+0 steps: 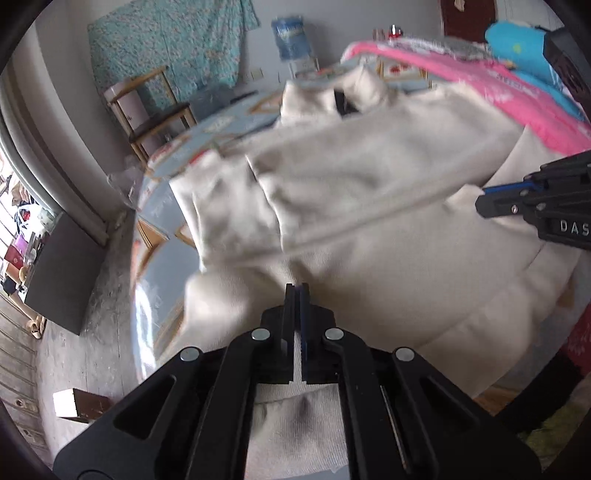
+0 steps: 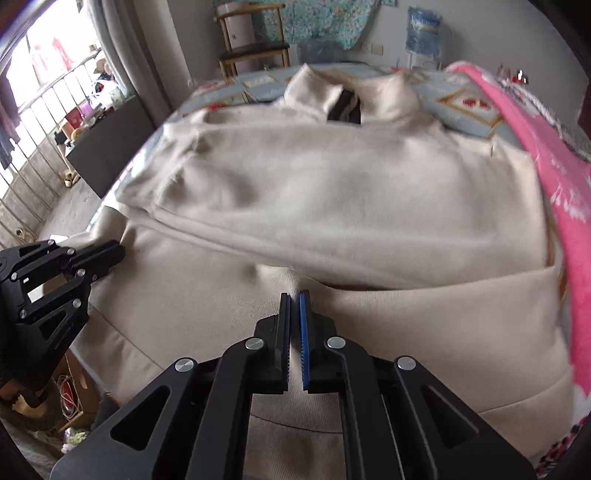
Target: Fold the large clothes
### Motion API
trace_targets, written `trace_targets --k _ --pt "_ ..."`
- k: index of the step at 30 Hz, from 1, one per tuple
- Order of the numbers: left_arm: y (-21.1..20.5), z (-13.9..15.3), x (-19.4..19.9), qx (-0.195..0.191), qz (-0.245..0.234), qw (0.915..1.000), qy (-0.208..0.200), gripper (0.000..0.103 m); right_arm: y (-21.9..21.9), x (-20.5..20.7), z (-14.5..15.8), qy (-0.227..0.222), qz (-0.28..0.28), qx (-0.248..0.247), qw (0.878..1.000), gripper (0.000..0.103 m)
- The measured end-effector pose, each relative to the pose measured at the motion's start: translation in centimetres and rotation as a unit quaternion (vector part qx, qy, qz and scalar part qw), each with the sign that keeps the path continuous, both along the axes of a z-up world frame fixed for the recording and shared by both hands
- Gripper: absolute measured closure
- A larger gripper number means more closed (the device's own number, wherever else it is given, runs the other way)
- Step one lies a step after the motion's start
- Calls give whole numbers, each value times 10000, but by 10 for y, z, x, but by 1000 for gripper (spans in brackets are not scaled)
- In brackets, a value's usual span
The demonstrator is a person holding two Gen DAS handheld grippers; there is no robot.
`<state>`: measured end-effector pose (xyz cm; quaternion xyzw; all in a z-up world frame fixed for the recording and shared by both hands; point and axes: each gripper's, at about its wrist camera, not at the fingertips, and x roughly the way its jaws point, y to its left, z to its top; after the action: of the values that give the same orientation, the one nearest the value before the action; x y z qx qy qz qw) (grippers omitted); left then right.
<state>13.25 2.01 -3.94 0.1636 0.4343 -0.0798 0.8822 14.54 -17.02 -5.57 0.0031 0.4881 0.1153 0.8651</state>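
A large cream sweater (image 1: 369,177) lies spread on a bed with a blue patterned cover (image 1: 162,206), its collar (image 1: 332,96) at the far end. A sleeve is folded across the body. My left gripper (image 1: 297,291) is shut on a pinch of the sweater's near part, and cloth shows between the fingers. In the right wrist view my right gripper (image 2: 294,299) is shut on a puckered fold of the sweater (image 2: 332,192). Each gripper shows in the other's view: the right gripper (image 1: 484,199) at the right edge, the left gripper (image 2: 118,251) at the left edge.
A pink blanket (image 2: 554,177) lies along the bed's right side. Beyond the bed's far end stand a wooden chair (image 2: 255,48) and a blue water jug (image 2: 423,29). A dark cabinet (image 1: 62,273) stands on the floor to the left, by a window with bars.
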Motion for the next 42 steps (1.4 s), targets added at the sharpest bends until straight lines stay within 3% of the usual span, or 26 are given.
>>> trace_targets --k 2,5,7,9,11,12,14,17,18,19,20,25,30,34,36,38,39,42 --pt "0 -5 -2 54 -15 10000 -70 100 -3 0 -1 -88 -52 145 9998 98" --pt "-3 -5 -2 127 3 9999 -71 100 -16 -1 3 125 -125 479 9987 94" --pt "-1 -5 -2 74 24 10000 -53 99 -40 -11 19 -17 -382 624 9973 90" --pt "0 -5 -3 54 11 10000 -65 98 -67 -24 36 -319 -781 362 9958 78" --pt "0 -5 -4 56 -23 9999 -87 98 -99 -36 49 -597 -1262 69 9902 58" --pt "0 -5 -4 59 -33 9999 -95 98 -114 -38 51 -637 -1471 -83 9870 58" --pt "1 -5 -4 45 -45 9999 -114 98 -141 -36 46 -540 -1849 -407 9804 58" --pt "1 -6 -5 21 -68 9999 -139 98 -166 -24 22 -209 -1853 -374 9817 58" --pt "1 -5 -5 16 -83 9999 -143 98 -167 -21 15 -176 -1792 -330 9831 63" --pt "2 -5 -5 11 -96 9998 -145 98 -167 -21 14 -227 -1787 -367 9830 87" --pt "2 -5 -5 2 -122 9998 -152 98 -165 -24 18 -314 -1797 -337 9827 93" --pt "1 -1 -5 15 -209 9996 -194 98 -167 -50 43 -888 -2286 -290 9690 95" --pt "1 -5 1 -151 -176 9997 -120 97 -182 -34 -5 -452 -2525 -311 9660 94" --pt "12 3 0 -469 -116 9988 47 96 -178 -39 16 -549 -2383 -267 9693 92" --pt "21 12 -5 -755 -21 9971 111 94 -178 -51 32 -640 -2378 -236 9689 87" --pt "27 22 -15 -1083 -78 9939 187 92 -169 -66 52 -912 -2272 -370 9689 63" --pt "28 25 -18 -1255 -140 9916 268 90 -162 -71 58 -1021 -2142 -367 9707 56" --pt "26 22 -27 -1602 -268 9854 515 75 -129 -75 61 -947 -1468 -88 9846 52"
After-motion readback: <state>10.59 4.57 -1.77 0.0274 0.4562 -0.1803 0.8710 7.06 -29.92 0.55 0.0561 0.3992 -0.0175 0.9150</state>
